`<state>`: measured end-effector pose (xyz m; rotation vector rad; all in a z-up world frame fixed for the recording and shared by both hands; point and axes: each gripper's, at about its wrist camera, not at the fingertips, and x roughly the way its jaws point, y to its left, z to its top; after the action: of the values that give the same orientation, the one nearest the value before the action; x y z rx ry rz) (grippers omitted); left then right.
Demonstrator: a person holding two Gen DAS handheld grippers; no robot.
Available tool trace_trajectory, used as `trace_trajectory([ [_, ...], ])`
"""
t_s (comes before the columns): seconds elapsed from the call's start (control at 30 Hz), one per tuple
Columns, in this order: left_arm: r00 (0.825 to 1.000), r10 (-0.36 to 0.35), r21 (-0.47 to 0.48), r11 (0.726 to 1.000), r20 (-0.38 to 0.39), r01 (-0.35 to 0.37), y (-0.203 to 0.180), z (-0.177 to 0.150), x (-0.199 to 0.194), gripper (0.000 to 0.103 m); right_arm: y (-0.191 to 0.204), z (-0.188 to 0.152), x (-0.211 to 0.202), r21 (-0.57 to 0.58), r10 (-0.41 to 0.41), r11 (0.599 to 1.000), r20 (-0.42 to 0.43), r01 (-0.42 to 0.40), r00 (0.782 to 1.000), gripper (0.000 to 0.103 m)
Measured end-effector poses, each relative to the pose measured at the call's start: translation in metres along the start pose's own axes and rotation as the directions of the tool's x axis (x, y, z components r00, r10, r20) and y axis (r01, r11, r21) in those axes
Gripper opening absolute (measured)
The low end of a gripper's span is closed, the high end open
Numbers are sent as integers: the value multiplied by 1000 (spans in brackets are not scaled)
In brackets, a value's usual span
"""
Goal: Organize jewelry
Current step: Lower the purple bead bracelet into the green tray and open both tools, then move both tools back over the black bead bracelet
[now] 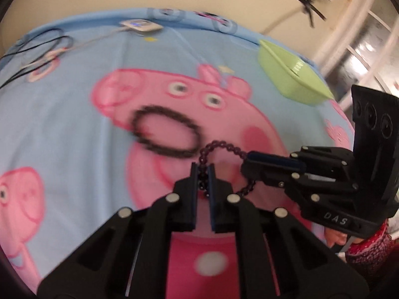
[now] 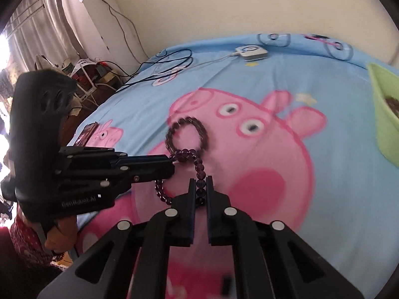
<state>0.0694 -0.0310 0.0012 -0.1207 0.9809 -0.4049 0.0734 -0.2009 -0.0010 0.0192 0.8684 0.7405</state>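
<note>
A purple bead bracelet (image 1: pixel 224 147) (image 2: pixel 199 168) hangs stretched between both grippers just above a blue cartoon-pig sheet (image 1: pixel 62 124). My left gripper (image 1: pixel 202 172) is shut on one side of its loop; in the right wrist view the left gripper (image 2: pixel 172 165) reaches in from the left. My right gripper (image 2: pixel 200 183) is shut on the other side, and the left wrist view shows the right gripper (image 1: pixel 245 164) coming in from the right. A brown bead bracelet (image 1: pixel 134 127) (image 2: pixel 203 129) lies flat on the sheet just beyond the purple one.
A light green tray (image 1: pixel 286 74) (image 2: pixel 384 129) sits at the far right, with something brown inside. A white device (image 1: pixel 139 26) (image 2: pixel 250 52) with black cables (image 2: pixel 169 62) lies at the far edge by the wall. A phone (image 2: pixel 86 132) rests at the left edge.
</note>
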Motion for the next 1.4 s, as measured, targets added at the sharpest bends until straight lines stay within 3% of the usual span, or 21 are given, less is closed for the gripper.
trace_trajectory([
  [0.2,997,-66,167,983,-49,73,-75,17,32,7,-39,-38,-51,104,-91,991,69,83,993,0],
  [0.37,991,-115,226,966,-64,127,-118,49,48,7,-76,-49,-94,214,-102,975,165,66,981,0],
  [0.5,988,-155,267,952,-10,152,-148,93,38,7,-90,-22,-126,215,-118,975,280,57,953,0],
  [0.63,989,-145,306,943,35,128,-175,146,42,7,-114,19,-146,215,-160,973,352,87,922,0],
  [0.83,997,-77,308,949,29,64,-191,212,104,7,-184,66,-127,317,-284,932,329,178,901,0],
  [0.9,1000,-7,264,965,-14,10,-184,223,130,10,-197,69,-117,348,-347,907,299,237,889,0],
  [0.93,1000,5,238,971,-26,2,-179,225,134,10,-203,68,-116,373,-370,893,292,251,882,0],
  [1.07,999,-35,190,981,14,32,-159,215,114,10,-211,37,-134,453,-339,878,356,157,871,0],
  [1.23,997,-29,180,983,67,17,-134,176,67,10,-179,11,-135,441,-285,893,399,91,871,0],
  [1.37,996,7,154,988,92,-21,-94,130,27,10,-142,-9,-121,418,-205,908,389,26,898,0],
  [1.4,996,17,124,992,93,-29,-75,116,16,10,-129,-16,-112,406,-176,914,367,13,914,0],
])
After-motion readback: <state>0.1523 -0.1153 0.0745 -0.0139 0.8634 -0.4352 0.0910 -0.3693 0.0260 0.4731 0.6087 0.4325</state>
